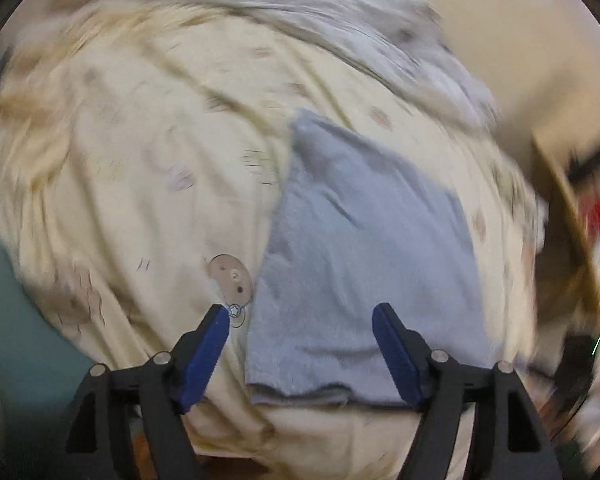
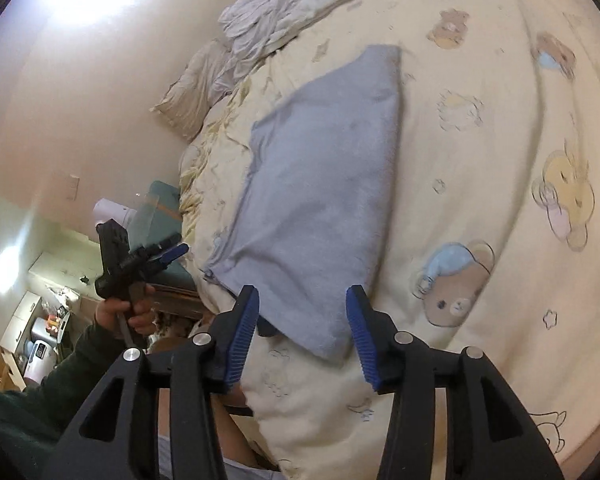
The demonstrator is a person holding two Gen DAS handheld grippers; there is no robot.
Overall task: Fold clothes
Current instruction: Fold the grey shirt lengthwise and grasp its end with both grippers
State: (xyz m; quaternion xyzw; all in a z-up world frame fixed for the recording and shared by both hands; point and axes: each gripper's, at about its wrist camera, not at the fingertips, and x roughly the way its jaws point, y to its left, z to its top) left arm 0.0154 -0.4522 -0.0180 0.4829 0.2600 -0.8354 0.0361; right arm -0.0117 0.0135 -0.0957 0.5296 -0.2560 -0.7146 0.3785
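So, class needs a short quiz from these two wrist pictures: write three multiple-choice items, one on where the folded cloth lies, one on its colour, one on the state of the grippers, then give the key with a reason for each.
1. Where does the folded cloth lie?
A. On the cream cartoon-print duvet
B. On a wooden chair
C. Inside a basket

2. What colour is the folded cloth?
A. Red
B. Light blue-grey
C. Dark green

3. How do the right gripper and left gripper stand?
A. Both shut on the cloth
B. Only the right one shut on the cloth
C. Both open, holding nothing

Key:
1 A, the duvet's bear print surrounds the cloth on all sides.
2 B, both views show it pale blue-grey.
3 C, in each wrist view the blue pads stand apart with a clear gap and pinch no fabric.
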